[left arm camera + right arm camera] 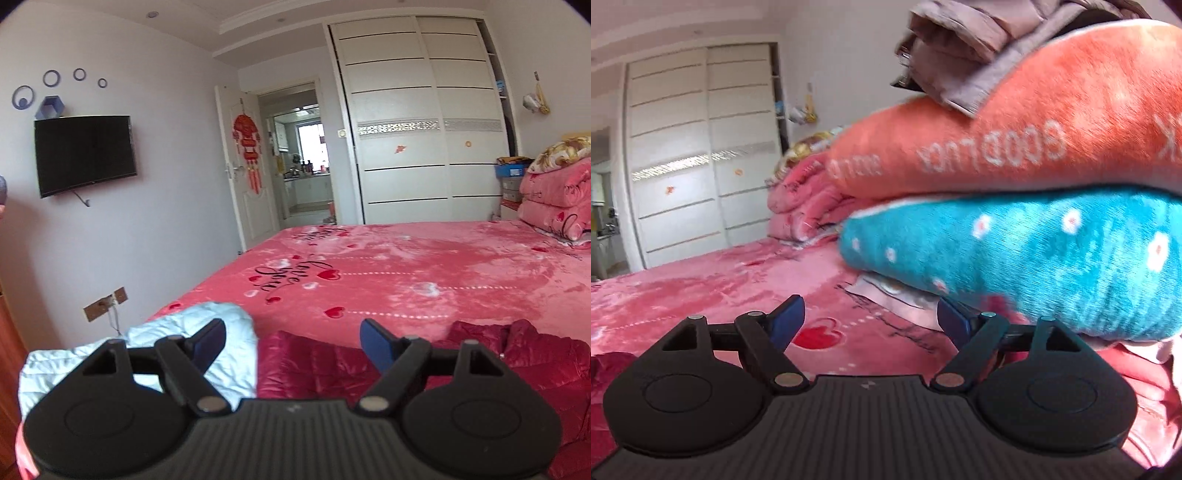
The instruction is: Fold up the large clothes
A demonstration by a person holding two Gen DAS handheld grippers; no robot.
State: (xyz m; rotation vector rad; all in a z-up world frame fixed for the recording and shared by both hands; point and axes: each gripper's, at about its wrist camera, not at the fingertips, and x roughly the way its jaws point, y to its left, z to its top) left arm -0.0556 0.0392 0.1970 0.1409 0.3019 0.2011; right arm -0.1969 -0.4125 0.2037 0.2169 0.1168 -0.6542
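Left claw (293, 341), spread wide and holding nothing, above a dark red padded jacket (332, 365) and pale blue jacket (225, 332) on the bed (424, 273). Right claw (871, 321), likewise wide and unladen, faces stacked orange blanket (1015, 122) over teal blanket (1034, 254).

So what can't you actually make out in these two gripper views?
- Red jacket, left wrist view: its lower part hidden behind the left gripper.
- Light blue jacket, same view: partly covered likewise.
- Grey garment, right wrist view: blurred, cut off by the top edge.
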